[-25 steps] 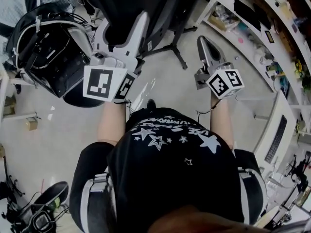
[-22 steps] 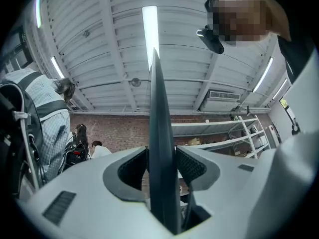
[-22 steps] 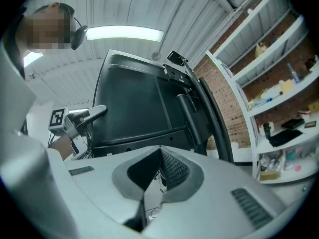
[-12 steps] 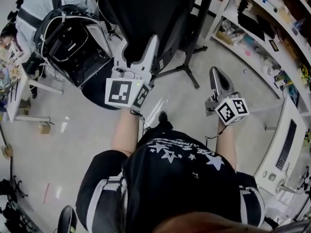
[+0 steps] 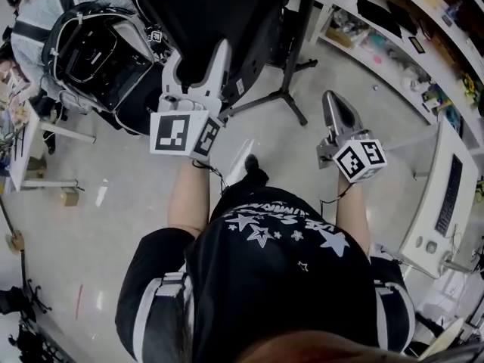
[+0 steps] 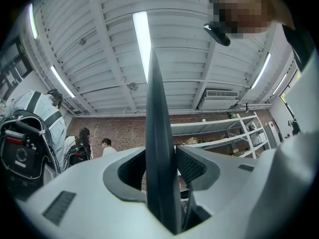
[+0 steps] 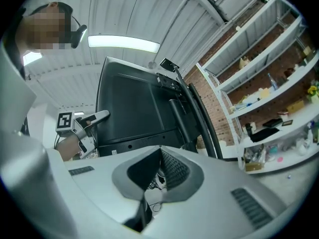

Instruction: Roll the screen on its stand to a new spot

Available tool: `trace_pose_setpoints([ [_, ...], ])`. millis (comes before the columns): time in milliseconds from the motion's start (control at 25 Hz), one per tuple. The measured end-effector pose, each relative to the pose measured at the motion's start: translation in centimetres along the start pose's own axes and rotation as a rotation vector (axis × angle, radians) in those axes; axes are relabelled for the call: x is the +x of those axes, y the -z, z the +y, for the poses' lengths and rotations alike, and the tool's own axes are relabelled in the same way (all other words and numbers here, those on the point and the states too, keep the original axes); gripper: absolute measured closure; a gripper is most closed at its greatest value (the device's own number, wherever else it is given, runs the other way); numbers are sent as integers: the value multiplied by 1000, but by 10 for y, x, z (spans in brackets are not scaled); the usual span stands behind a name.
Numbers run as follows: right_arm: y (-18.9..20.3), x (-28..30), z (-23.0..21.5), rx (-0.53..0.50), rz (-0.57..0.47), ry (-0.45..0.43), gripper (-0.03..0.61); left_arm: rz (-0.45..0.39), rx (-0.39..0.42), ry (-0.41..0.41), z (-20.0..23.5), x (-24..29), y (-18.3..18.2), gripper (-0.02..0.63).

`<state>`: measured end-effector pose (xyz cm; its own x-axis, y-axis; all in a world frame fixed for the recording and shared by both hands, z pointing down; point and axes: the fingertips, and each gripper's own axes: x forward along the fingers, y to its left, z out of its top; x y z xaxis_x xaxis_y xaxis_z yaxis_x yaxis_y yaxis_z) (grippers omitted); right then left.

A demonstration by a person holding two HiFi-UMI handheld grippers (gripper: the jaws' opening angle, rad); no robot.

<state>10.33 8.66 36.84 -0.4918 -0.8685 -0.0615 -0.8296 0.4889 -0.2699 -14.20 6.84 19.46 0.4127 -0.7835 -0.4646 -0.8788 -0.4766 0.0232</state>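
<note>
Head view, what's biggest?

The black screen, top centre on its stand, whose legs splay over the pale floor. Bare floor lies toward the person. A black bag crowds the screen's left, and shelves run along its right.

And the grippers?

The left gripper is clamped on the screen's thin edge. The right gripper hangs beside the stand, jaws pressed together, empty.

Shelf contents?

Small mixed items, too small to name.
</note>
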Motion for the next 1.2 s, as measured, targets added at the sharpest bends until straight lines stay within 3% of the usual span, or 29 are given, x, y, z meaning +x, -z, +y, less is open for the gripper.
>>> trace_pose_setpoints([
  [360, 5, -20, 14, 7, -1, -12, 571, -5, -3, 22, -15, -18, -11, 408],
  [640, 21, -27, 26, 30, 57, -44, 571, -3, -9, 37, -26, -27, -15, 408],
  [800, 25, -30, 31, 68, 6, -62, 571, 21, -11, 47, -31, -28, -17, 408],
  [1200, 27, -45, 32, 107, -43, 73, 571, 85, 66, 177, -35, -47, -29, 405],
])
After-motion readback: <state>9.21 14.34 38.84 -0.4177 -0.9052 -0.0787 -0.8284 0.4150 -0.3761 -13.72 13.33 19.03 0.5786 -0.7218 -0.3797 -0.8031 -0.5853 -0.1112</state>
